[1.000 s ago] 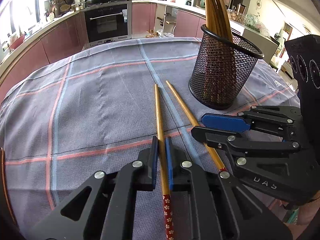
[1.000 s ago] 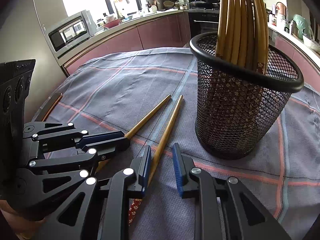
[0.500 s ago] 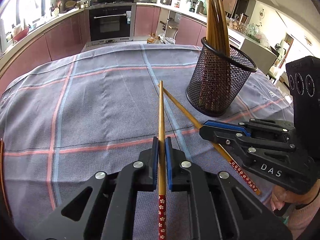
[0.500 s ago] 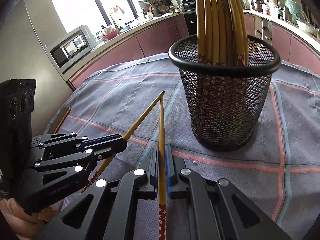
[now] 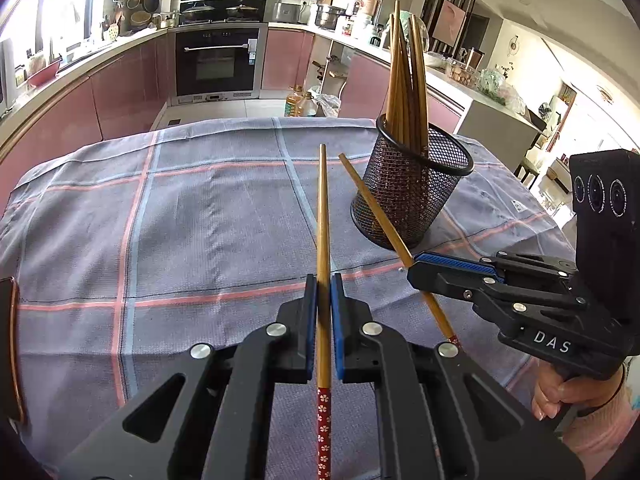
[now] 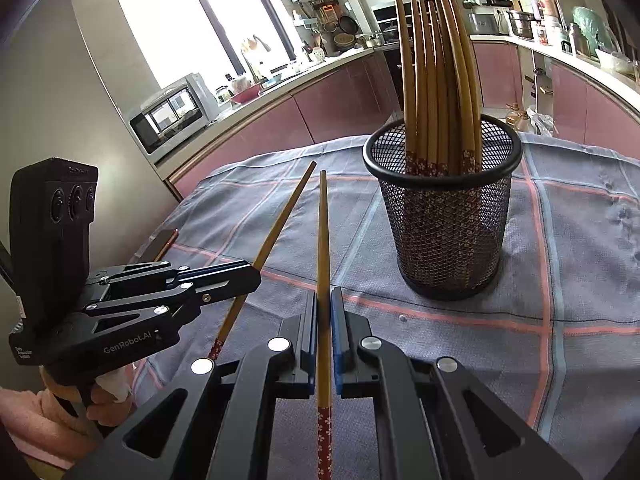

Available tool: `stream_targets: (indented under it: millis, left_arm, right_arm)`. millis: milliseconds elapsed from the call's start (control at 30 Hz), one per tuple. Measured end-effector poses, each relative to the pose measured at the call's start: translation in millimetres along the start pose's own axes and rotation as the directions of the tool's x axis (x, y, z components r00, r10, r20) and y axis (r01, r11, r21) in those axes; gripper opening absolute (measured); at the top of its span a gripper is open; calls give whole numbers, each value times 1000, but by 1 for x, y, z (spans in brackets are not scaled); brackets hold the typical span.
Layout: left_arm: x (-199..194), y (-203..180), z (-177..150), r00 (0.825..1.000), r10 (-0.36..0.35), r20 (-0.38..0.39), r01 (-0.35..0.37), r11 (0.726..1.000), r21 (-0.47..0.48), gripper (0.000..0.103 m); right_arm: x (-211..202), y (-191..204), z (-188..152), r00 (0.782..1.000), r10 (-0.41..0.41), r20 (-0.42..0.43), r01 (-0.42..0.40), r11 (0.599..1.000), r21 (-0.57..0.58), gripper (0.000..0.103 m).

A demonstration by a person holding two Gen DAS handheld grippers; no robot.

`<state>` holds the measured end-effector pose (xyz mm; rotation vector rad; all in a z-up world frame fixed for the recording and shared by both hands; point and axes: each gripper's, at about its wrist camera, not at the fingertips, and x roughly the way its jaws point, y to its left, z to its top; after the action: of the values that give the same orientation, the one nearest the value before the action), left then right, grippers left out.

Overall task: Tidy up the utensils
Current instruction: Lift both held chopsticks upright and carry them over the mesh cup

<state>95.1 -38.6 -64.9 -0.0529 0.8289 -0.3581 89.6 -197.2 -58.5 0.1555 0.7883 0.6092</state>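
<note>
Claws [image 5: 324, 280] [image 6: 324, 292] each clamp one chopstick [image 5: 323, 216] [image 6: 323, 232], now lifted higher off the cloth.

Two bamboo chopsticks with red floral-patterned butt ends, each held above the checked cloth, tips pointing away and converging without touching: one [image 5: 323, 220] straight ahead, the other [image 5: 380, 216] slanted toward it. Black mesh holder [image 6: 448, 240], upright, containing a bundle of matching chopsticks [image 6: 438, 80], tips up.
</note>
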Motion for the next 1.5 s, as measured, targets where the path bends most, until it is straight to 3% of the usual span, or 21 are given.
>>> stream_targets:
  millis: [633, 1133, 1500]
  left_arm:
    - [-35, -4, 13, 995, -73, 70, 73, 997, 3, 8]
    - [-54, -10, 25, 988, -90, 124, 89, 996, 17, 8]
    - [-76, -9, 49, 971, -125, 202, 124, 992, 15, 8]
  right_arm:
    - [-37, 2, 14, 993, 25, 117, -22, 999, -25, 6]
    - [-55, -4, 28, 983, 14, 182, -8, 999, -33, 6]
    - [-80, -7, 51, 964, -8, 264, 24, 998, -60, 5]
